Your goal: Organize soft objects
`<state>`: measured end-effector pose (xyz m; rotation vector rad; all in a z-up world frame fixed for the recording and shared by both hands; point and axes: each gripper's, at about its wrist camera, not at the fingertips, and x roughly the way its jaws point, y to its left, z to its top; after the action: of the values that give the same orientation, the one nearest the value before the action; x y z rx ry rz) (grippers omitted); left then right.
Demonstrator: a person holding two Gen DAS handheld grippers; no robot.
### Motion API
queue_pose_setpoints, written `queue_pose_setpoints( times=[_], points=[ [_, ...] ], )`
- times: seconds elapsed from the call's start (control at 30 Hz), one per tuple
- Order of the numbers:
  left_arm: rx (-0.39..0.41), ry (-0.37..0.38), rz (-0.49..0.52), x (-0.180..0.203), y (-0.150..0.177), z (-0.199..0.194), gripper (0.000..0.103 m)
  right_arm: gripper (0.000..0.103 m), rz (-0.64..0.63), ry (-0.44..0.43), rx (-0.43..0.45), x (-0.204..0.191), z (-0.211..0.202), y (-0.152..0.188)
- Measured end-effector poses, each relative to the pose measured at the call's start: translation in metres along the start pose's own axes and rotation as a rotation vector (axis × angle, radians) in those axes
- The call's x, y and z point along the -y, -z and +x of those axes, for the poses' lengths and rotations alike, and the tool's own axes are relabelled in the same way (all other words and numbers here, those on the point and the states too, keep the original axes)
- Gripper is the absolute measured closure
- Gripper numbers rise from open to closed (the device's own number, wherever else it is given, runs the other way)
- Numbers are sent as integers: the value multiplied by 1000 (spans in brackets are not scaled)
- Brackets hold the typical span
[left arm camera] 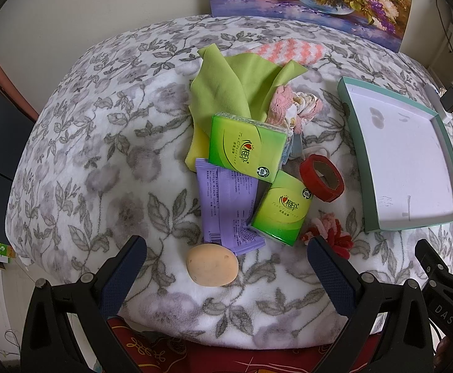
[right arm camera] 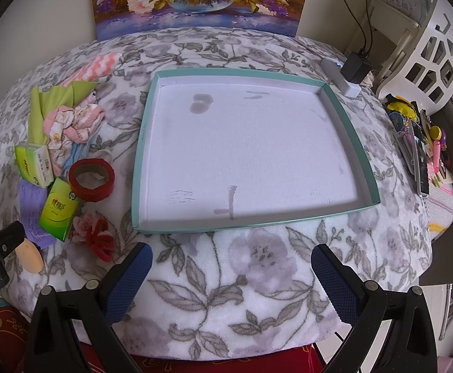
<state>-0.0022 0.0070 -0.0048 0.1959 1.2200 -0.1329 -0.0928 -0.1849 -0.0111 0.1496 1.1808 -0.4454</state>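
Jaws of both the left gripper point(left arm camera: 226, 267) and the right gripper point(right arm camera: 231, 276) stand wide apart with nothing between them, the left over the pile, the right before the bare teal tray point(right arm camera: 363, 168). At the left's twelve o'clock lies a peach squishy point(left arm camera: 212, 264), touching a purple packet point(left arm camera: 223, 205) that overlaps two green tissue packs point(left arm camera: 248, 147) under cloths point(left arm camera: 226, 93). Risk is, I judge, a pinch snagging the packet or blanket-covered surface point(left arm camera: 102, 155), or the hard red tape roll point(left arm camera: 321, 181) at two o'clock riding along.

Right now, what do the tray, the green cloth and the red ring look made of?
Tray: likely cardboard, matte teal rim, stained white paper floor. Green cloth: thin smooth fabric, maybe microfibre, soft folds. Red ring: tape roll, glossy red film on a brown card core.
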Motion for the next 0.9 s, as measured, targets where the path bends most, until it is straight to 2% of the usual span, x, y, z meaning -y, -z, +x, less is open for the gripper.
queue_pose_setpoints(
  times=[0.6,0.77,0.9],
  points=[
    [-15,16,-13,-1,1,3,0,0,-8,-2,-5,-7,0,1],
    [-22,62,-126,-26,-2,6,0,0,-12,-24,-6,-11,-1,0],
    [-55,57,-193,-44,0,16,0,0,-36,-135,-35,-23,0,-3]
  ],
)
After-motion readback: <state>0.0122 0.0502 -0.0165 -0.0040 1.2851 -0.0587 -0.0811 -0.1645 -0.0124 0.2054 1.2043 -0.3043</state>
